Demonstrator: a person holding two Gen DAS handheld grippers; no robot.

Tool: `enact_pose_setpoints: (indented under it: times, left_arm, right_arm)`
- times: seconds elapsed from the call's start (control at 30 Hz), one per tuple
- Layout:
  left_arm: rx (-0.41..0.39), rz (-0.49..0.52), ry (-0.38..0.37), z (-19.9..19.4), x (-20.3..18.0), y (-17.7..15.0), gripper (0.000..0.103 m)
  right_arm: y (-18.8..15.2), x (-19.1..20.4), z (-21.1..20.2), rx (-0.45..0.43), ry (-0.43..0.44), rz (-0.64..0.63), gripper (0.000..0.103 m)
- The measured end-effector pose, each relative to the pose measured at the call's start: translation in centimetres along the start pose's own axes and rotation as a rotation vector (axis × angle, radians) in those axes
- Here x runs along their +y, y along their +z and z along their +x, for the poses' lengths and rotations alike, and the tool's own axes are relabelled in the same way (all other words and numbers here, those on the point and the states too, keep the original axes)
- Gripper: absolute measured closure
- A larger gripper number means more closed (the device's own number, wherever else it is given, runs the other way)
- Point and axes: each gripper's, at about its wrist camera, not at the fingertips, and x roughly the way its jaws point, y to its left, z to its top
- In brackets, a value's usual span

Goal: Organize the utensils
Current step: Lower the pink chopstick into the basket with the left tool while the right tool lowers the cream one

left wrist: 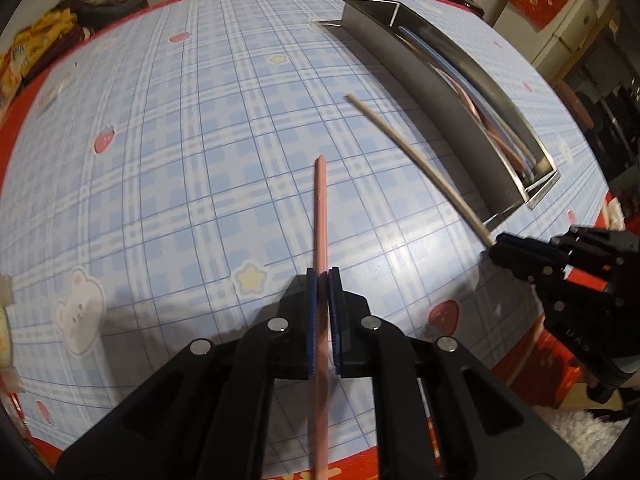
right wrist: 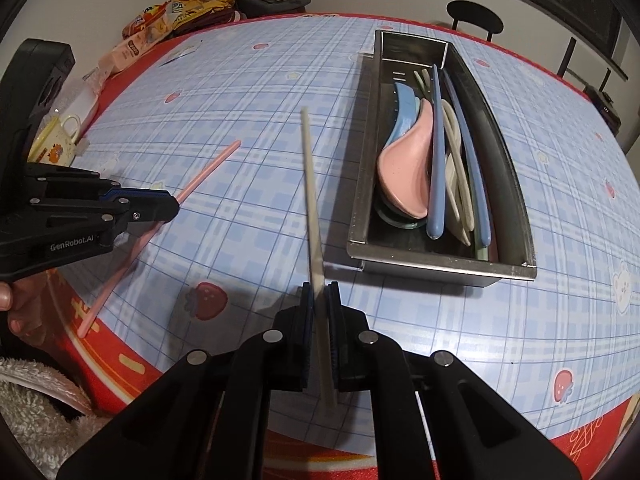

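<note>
My left gripper [left wrist: 322, 276] is shut on a pink chopstick [left wrist: 320, 208] and holds it above the table, pointing forward; it also shows in the right wrist view [right wrist: 170, 204]. My right gripper [right wrist: 319, 292] is shut on a cream chopstick [right wrist: 310, 184], just left of the steel utensil tray [right wrist: 360, 184]; it also shows in the left wrist view [left wrist: 494, 246], where the cream chopstick [left wrist: 404, 142] runs alongside the tray [left wrist: 436, 92]. The tray holds a pink spoon [right wrist: 408, 168], a blue spoon [right wrist: 402, 112], blue chopsticks [right wrist: 437, 160] and cream utensils [right wrist: 458, 184].
The table has a blue plaid cloth [right wrist: 248, 92] with a red border. A yellow mug [right wrist: 60, 142] and snack packets [right wrist: 136, 46] sit at the far left edge. Chairs [right wrist: 474, 16] stand behind the table.
</note>
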Motion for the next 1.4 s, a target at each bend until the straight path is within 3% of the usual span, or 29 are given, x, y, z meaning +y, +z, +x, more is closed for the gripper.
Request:
enact_pose_setpoints:
  times: [0.23,0.47,1.03,1.4]
  left_arm:
    - [0.000,-0.148,-0.138,-1.0,3.0,-0.1,0.093]
    - [-0.062,-0.177,-0.218,-3.8,3.9,0.3,0.093]
    - [-0.190,-0.153,-0.286,-9.1,4.0,2.4,0.093]
    - [-0.250,-0.121,-0.310,-11.9,3.3,3.3,0.093]
  right_arm:
    - [0.0,0.1,-1.5,-0.021,0.075,0.028,0.096]
    - [0.9,0.0,-3.0,-0.065,0.120,0.054,0.096]
    - [3.7,-1.5,-7.6,-0.234,0.118,0.098,0.096]
    - [4.0,-2.8,-8.9,-0.277,0.099,0.126,0.096]
